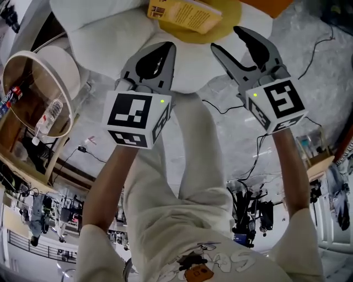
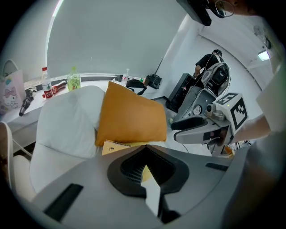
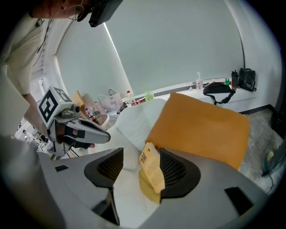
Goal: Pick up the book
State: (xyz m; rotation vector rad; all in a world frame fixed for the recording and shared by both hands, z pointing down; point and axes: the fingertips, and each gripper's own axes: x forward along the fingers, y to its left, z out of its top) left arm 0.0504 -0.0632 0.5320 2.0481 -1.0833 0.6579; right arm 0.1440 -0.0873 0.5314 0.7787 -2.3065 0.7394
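The yellow paperback book [image 1: 185, 14] with dark print lies on the white cushioned seat [image 1: 110, 38], its far edge against the orange square cushion [image 3: 201, 129]. Bare seat lies open on its near side. The right gripper [image 1: 227, 39] faces it, jaws apart, not touching. The left gripper [image 1: 165, 48] has its jaws together, empty.

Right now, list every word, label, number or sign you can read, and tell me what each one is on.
Nothing reads clearly.
Book: dark print and a label patch on the yellow cover, too small to read.
Marker cubes: black-and-white square patterns, not words.
Bottles: labels too small to read.
Shirt: print too blurred to read.
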